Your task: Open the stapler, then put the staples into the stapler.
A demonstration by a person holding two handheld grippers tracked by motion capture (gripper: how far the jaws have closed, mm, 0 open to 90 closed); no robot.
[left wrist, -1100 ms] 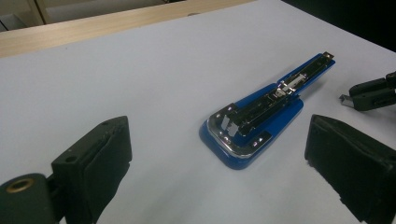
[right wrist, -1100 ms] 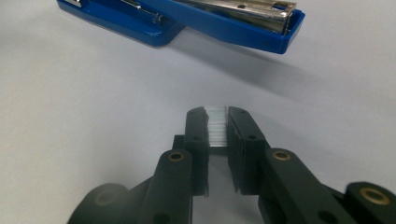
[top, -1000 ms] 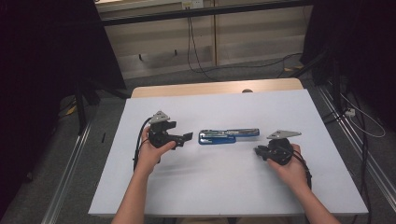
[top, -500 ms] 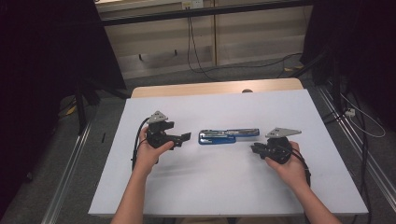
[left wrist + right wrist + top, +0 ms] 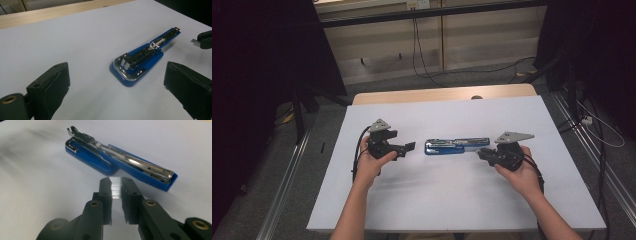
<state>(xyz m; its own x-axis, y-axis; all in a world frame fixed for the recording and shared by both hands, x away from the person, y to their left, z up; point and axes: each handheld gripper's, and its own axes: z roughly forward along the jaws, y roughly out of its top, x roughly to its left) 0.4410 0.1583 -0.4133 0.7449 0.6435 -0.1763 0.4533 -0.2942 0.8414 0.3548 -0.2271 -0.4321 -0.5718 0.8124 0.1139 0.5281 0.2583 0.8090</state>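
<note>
1. Leftmost, the left gripper (image 5: 408, 146) rests on the white table (image 5: 442, 200), jaws spread wide with nothing between them, pointing at the stapler (image 5: 457, 146).
2. Centrally, the stapler lies flat and opened out, blue with a metal channel facing up, its wide end just beyond the left jaws and apart from them.
3. Rightward, the right gripper (image 5: 116, 184) pinches a strip of staples (image 5: 116, 187) between narrow jaws, its tip just beside the stapler's near end; I cannot tell whether they touch.
</note>
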